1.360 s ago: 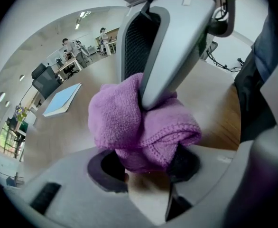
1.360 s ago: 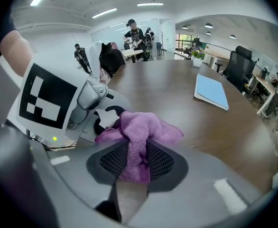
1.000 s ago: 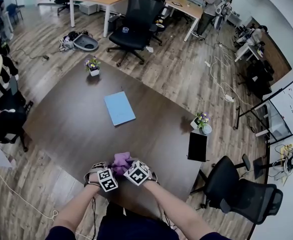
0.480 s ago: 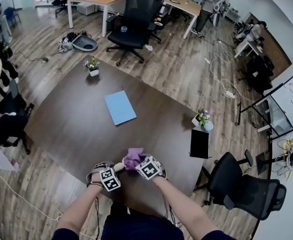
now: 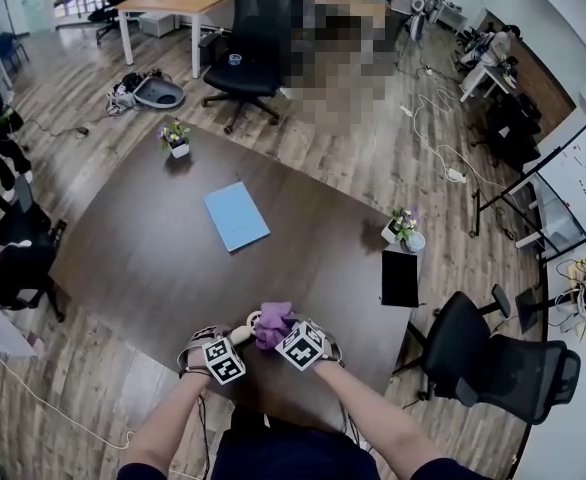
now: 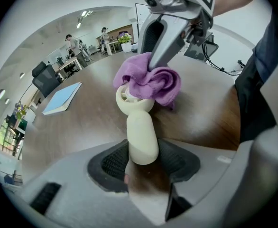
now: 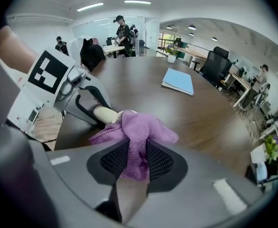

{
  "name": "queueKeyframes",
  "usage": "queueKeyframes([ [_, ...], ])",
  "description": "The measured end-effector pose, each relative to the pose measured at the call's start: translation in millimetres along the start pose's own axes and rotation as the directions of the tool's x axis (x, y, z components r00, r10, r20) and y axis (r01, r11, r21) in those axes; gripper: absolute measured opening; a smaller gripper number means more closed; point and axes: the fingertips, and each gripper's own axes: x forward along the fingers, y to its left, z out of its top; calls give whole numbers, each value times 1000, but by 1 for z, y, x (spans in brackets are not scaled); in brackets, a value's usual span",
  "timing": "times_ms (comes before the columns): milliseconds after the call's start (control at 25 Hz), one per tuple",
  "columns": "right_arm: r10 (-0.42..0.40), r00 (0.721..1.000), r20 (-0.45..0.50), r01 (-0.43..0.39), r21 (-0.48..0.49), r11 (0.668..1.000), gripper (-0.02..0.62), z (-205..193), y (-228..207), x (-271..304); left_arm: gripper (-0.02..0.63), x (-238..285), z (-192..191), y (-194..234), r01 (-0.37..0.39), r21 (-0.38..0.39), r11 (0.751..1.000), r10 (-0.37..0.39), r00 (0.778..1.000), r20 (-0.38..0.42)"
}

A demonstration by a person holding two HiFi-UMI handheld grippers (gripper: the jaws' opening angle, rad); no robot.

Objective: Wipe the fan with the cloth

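Note:
A small cream hand fan (image 6: 141,137) stands up between the jaws of my left gripper (image 6: 143,161), which is shut on its handle. A crumpled purple cloth (image 6: 153,82) lies over the fan's round head and covers most of it. My right gripper (image 7: 138,161) is shut on that cloth (image 7: 141,129), and the fan's handle (image 7: 106,114) shows just behind it to the left. In the head view both grippers meet over the near edge of the table: the left gripper (image 5: 233,338), the right gripper (image 5: 280,330), the cloth (image 5: 273,320) and a sliver of the fan (image 5: 252,318) between them.
The dark brown table (image 5: 143,258) bears a blue notebook (image 5: 236,215) at its middle, a flower pot (image 5: 176,140) at the far left corner, another flower pot (image 5: 405,230) on the right, and a black device (image 5: 400,277) by the right edge. A black office chair (image 5: 493,363) stands to the right.
My right gripper has slid the cloth to the right across the fan's head, so the fan's cream rim now shows at the cloth's left. The left gripper has kept still.

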Motion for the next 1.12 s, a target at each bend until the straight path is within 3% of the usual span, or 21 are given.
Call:
queueKeyframes([
  [280,69,997,16,-70,58,996,117,-4,32,0,196,-1,0,-1,13,-11,1000,-13,1000,6],
  [760,204,978,34,-204,-24,979,115,29,81,10,196,-1,2,-2,5,-19,1000,-4,1000,11],
  [1120,216,976,4,-214,-92,972,112,43,85,28,196,0,0,-1,-13,-31,999,13,1000,12],
])
